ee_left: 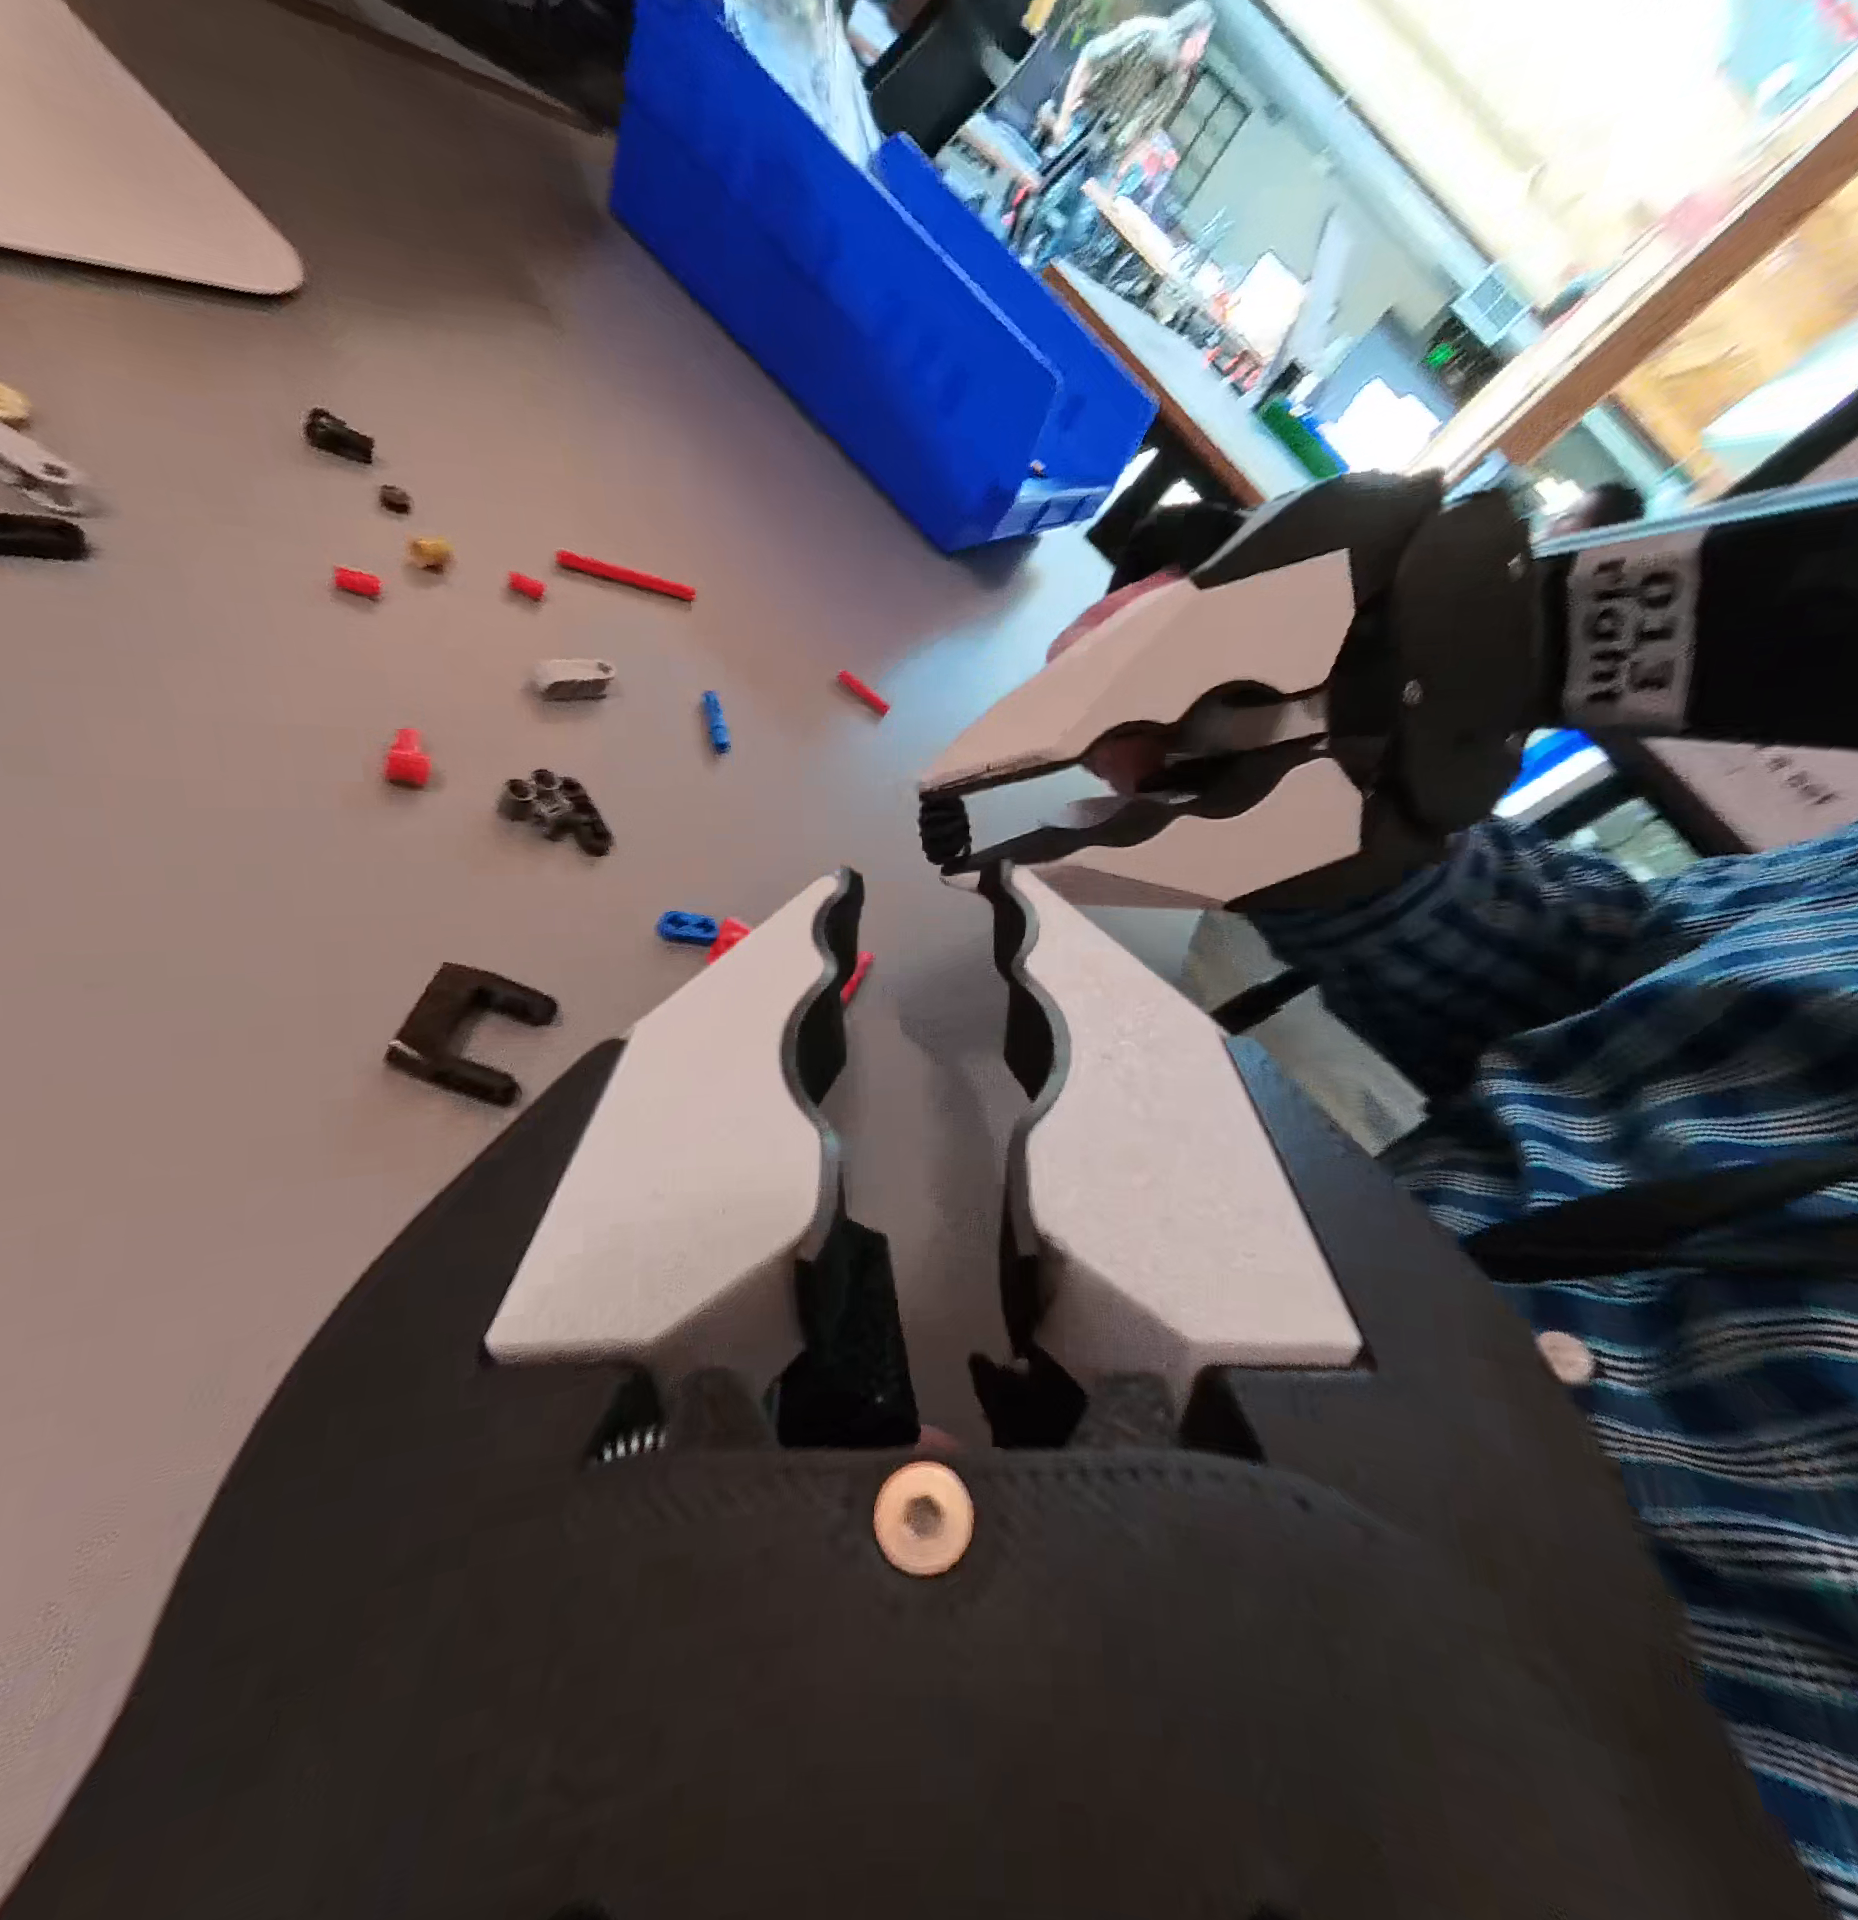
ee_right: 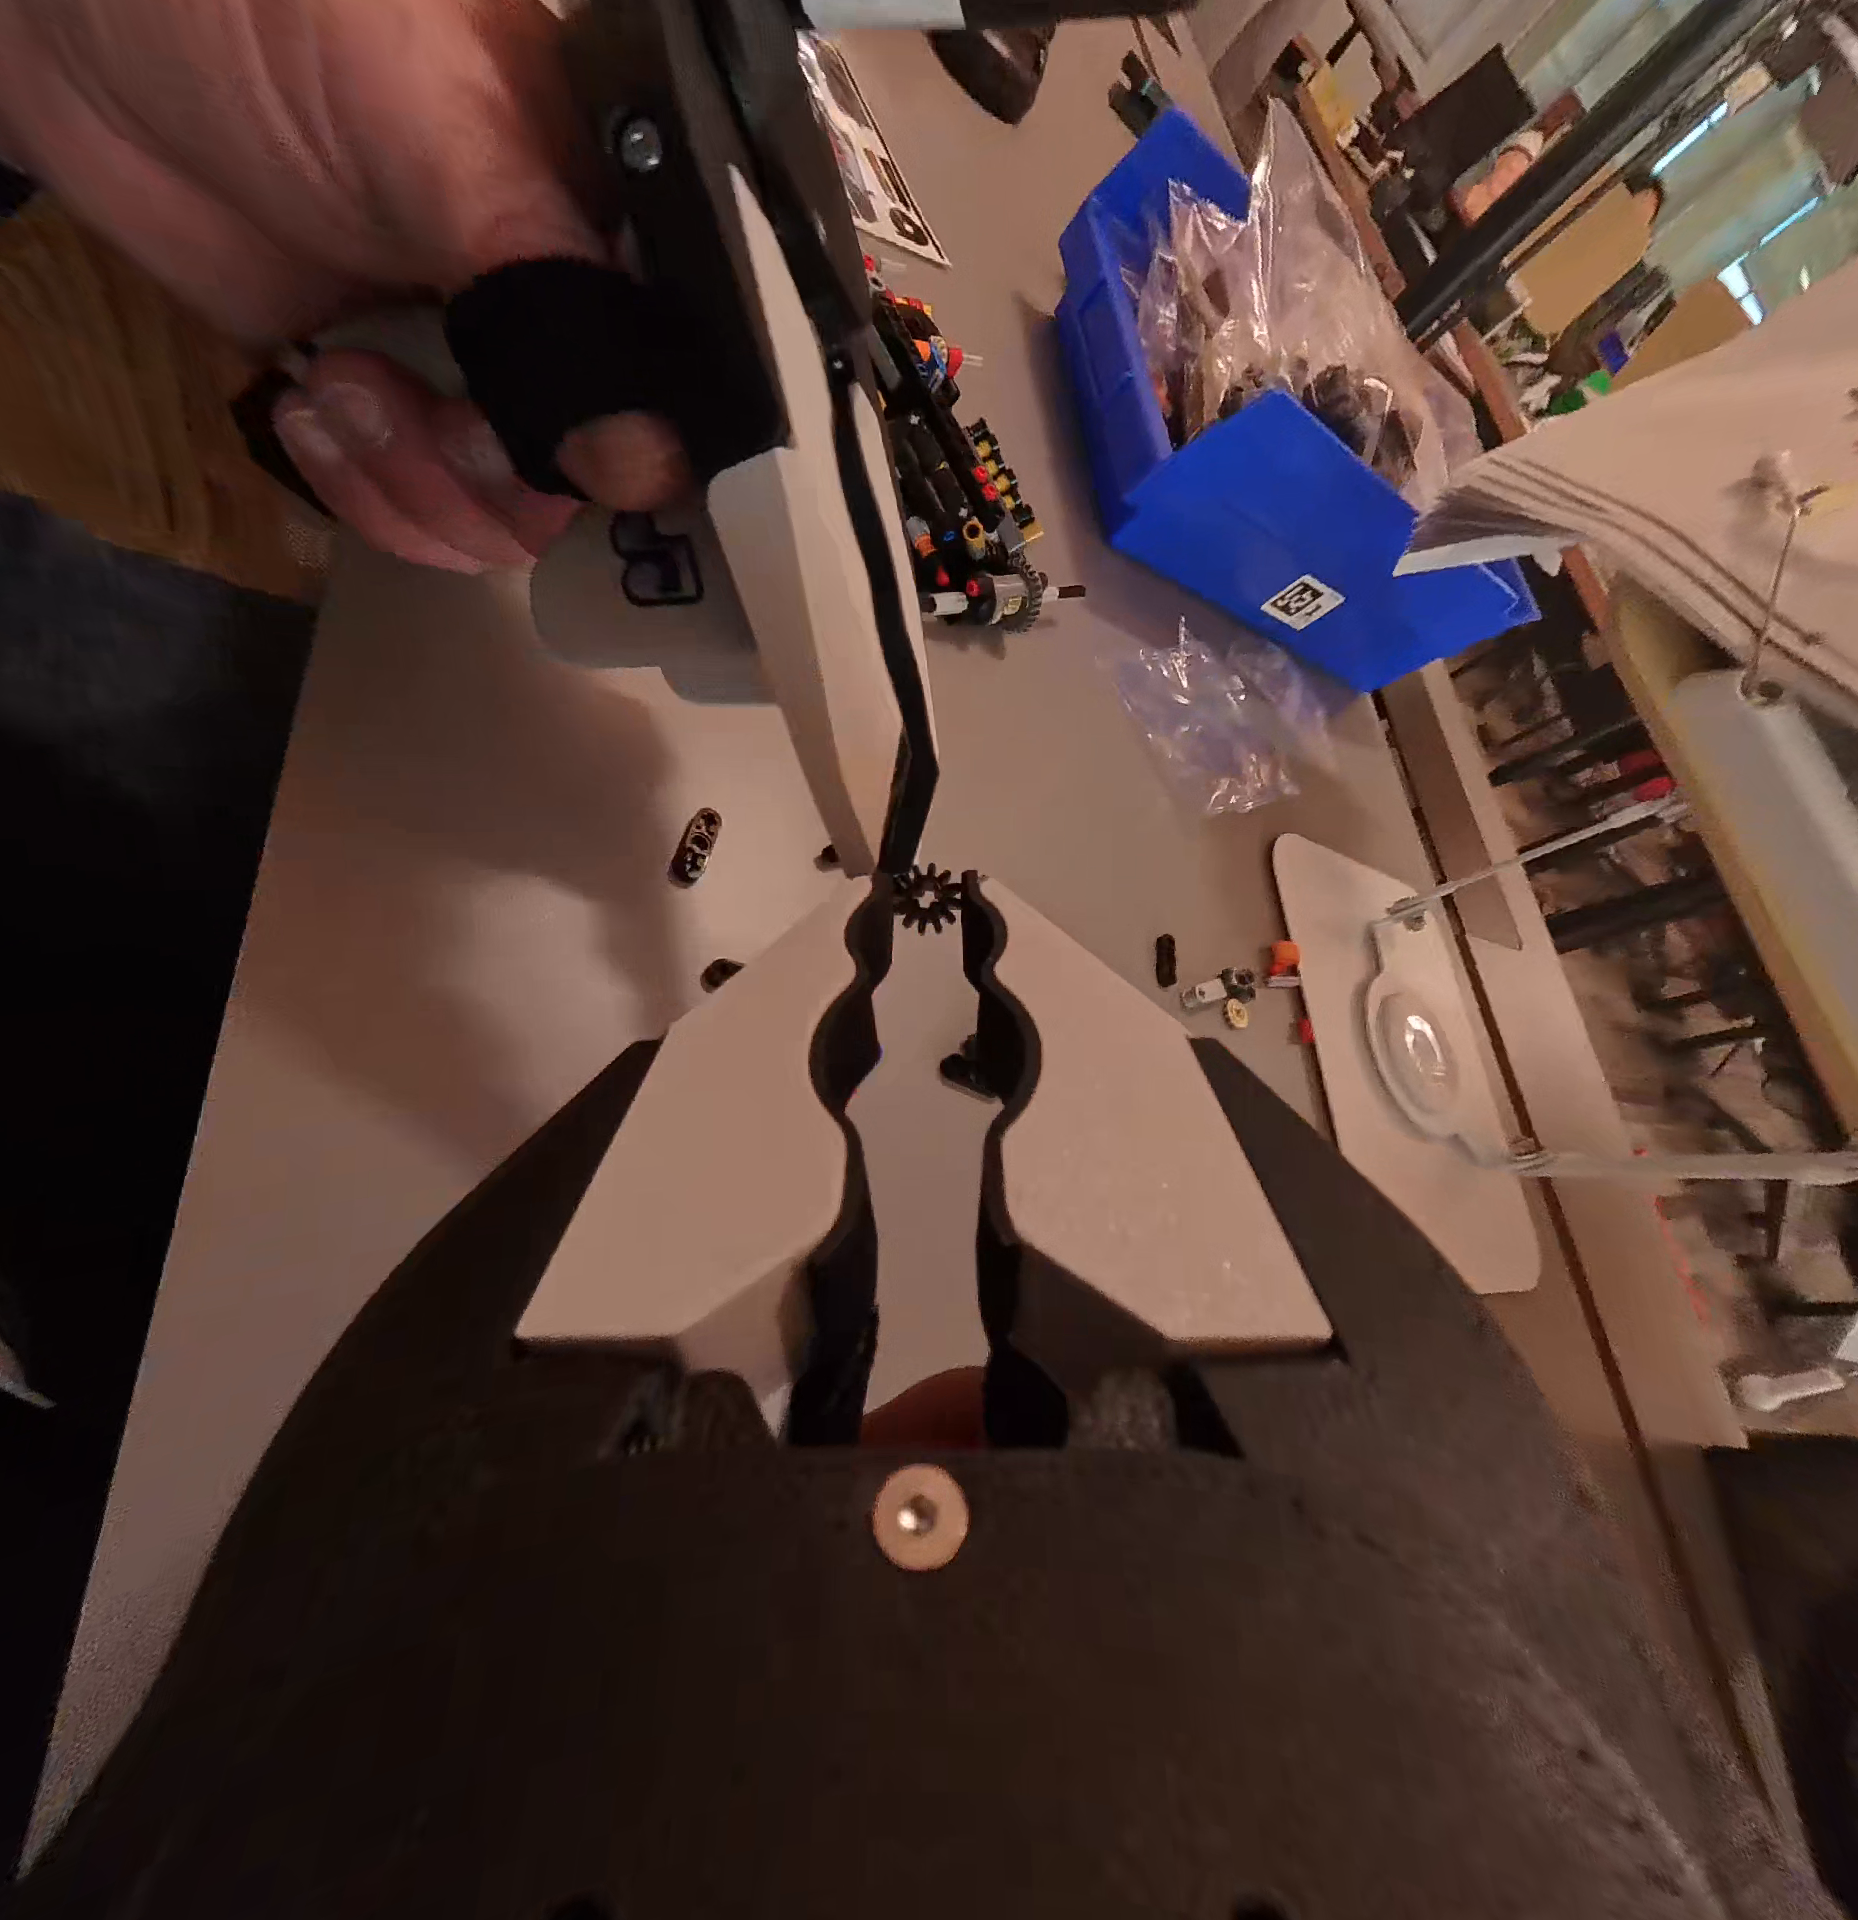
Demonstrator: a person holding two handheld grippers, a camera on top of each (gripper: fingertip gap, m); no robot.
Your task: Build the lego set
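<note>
Gear: small black toothed wheel (ee_right: 926,899), pinched at the very tips of my right claw (ee_right: 930,896); in the left wrist view it shows edge-on as a ribbed black stub (ee_left: 944,828) poking past those tips.
Right claw state: pressed together on the gear, teeth biting only at its rim, so I judge the hold shallow.
Left claw state: my left claw (ee_left: 923,894) is spread a little, nothing between its fingers.
Key relation: the gear sits just ahead of my left tips and slightly to their right, nearly touching; the two claws meet at roughly a right angle.
Gear axis: its hub hole faces along my right claw's line of sight, so its flat face is turned toward that camera and its rim toward the left one.
Nearer arm: left is the free one and already at the gear, so a hand-over or steadying grip looks to me like its job.
Build: the partly made black model (ee_right: 956,457) lies on the grey table (ee_right: 1060,748), well beyond the claws, near the blue bin (ee_right: 1268,509).
Loose parts: red axle (ee_left: 625,576), black fork piece (ee_left: 471,1031) and other small bits lie to the left of my left claw, apart from it.
Room: the table edge runs close on the right in the left view; open table lies ahead and left.
Risk: a dropped gear could roll off that edge, I reckon.
</note>
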